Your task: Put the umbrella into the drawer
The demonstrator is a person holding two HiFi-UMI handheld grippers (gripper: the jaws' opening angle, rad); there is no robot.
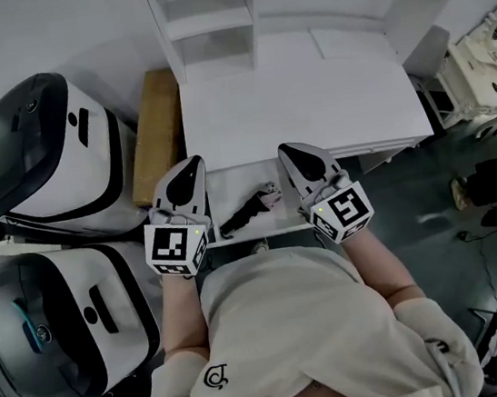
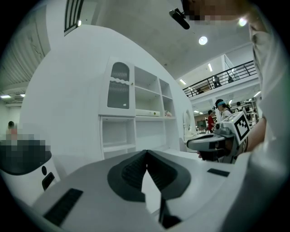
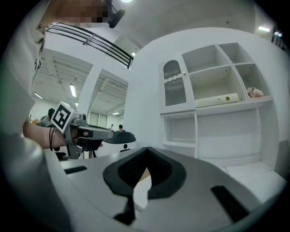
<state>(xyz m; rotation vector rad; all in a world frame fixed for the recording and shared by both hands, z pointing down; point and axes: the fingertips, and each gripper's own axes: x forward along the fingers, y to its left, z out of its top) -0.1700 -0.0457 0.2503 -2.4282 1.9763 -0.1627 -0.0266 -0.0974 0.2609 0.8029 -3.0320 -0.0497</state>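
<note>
A folded black umbrella (image 1: 248,209) lies slantwise in the open white drawer (image 1: 228,183), under the front edge of the white desk (image 1: 298,94). My left gripper (image 1: 191,164) hovers over the drawer's left side, level and shut with nothing in it; in its own view the left gripper (image 2: 147,152) has its jaws meeting at the tip. Over the drawer's right side my right gripper (image 1: 289,150) is also shut and empty, the same as the right gripper (image 3: 146,148) in its own view. The umbrella lies between and below both grippers, touched by neither.
A white hutch with open shelves (image 1: 204,11) rises at the back of the desk. Two big white-and-black rounded machines (image 1: 41,158) (image 1: 55,326) stand at the left, with a tan board (image 1: 155,133) beside the desk. Dark floor with cables (image 1: 488,205) lies at the right.
</note>
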